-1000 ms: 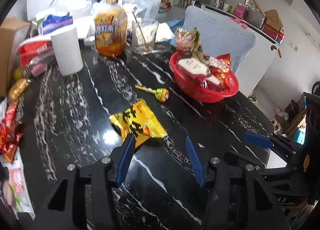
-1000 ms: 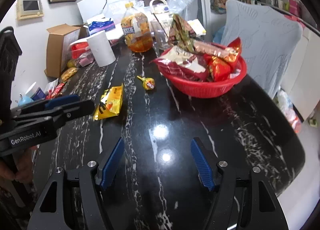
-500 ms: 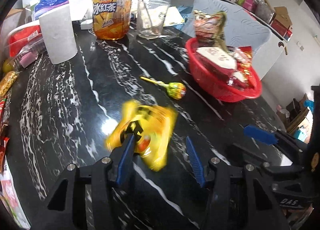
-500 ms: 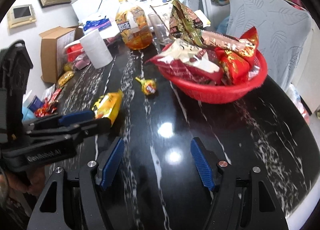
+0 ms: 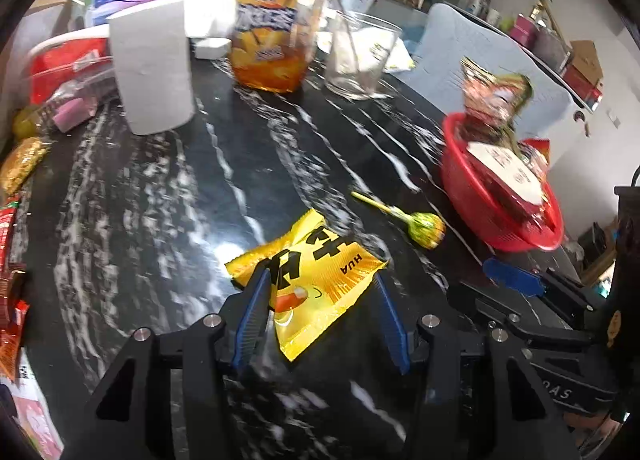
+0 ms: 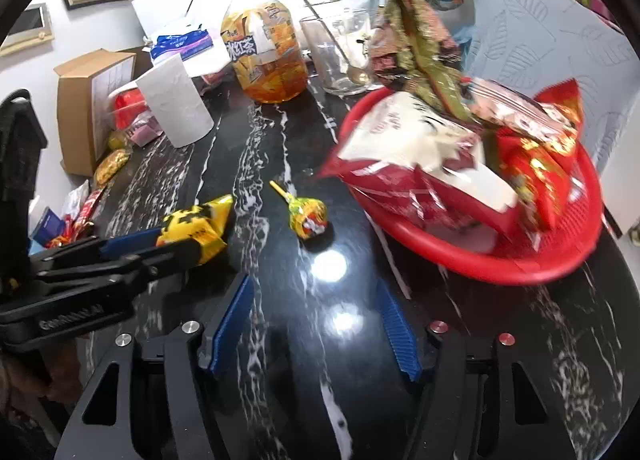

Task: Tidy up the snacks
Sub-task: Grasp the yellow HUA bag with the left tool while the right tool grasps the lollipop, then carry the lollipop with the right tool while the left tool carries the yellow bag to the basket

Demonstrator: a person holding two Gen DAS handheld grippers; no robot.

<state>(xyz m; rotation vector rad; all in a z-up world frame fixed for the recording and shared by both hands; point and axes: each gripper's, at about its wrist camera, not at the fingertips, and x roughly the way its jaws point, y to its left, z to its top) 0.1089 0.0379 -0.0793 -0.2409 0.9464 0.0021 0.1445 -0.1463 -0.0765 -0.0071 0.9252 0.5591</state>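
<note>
Yellow snack packet flat on table; lollipop beside; basket full.

my left tool: black angular frame; blue ribbed pads; silver screws | my right tool: same black body; blue ribbed pads; silver screws, two reddish; white lettering along my left tool's side

Bare worktop lane between paper roll and red basket; lollipop lies mid-lane
</note>
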